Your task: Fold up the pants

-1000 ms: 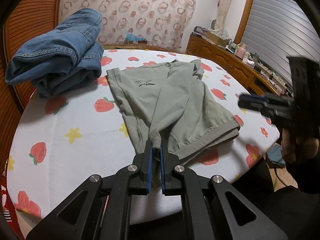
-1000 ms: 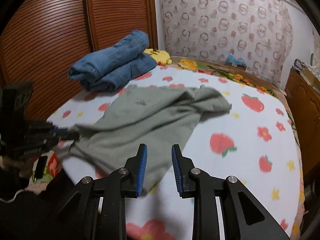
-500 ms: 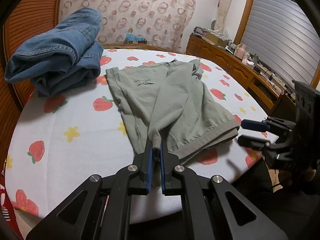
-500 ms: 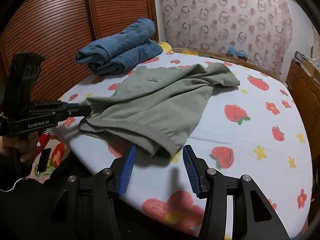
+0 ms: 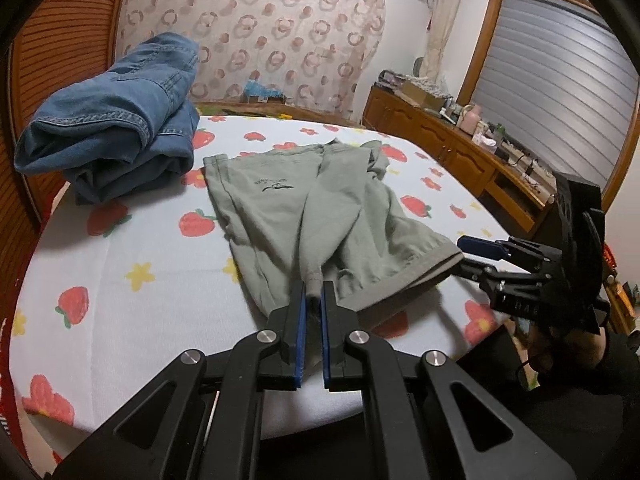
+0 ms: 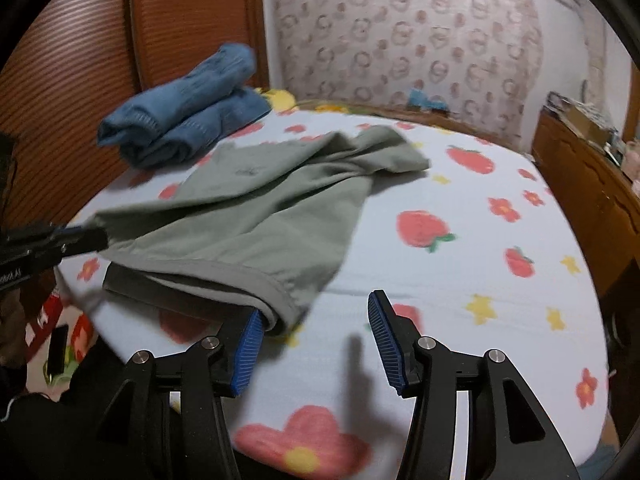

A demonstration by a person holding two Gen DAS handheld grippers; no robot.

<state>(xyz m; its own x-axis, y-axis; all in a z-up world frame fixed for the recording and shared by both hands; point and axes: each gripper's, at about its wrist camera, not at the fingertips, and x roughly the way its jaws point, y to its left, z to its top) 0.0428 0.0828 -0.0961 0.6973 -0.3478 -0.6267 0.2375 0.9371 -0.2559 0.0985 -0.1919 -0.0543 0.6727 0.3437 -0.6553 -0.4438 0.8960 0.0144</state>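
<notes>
Since a second ago my right gripper (image 6: 316,334) has dropped from mid-air to the near edge of the bed, its jaws spread, one blue pad now nosing against the hem of the near leg; my left hand has hardly shifted.

Going left to right: the folded blue denim jeans (image 5: 116,128) sit at the far left of the strawberry-print white bedsheet (image 5: 120,264), untouched. Beside them, in the middle of the bed, lie the sage-green cotton pants (image 5: 304,216), waistband far, hems near me, one leg rumpled over the other. My left gripper (image 5: 313,300) is clenched on a pinch of the green cloth at the near left hem, and the fabric pulls up into a ridge from that grip. On the right, my right gripper stands released: the hem's corner rests against its left pad, nothing is pinched, and the jaws have settled wide.

To do this step well, I judge I should slide the right jaws further over the ribbed hem so both layers sit between the pads, clamp firmly, then lift both corners together at an even height. Grabbing one layer only would let the leg sag and spoil the fold.
</notes>
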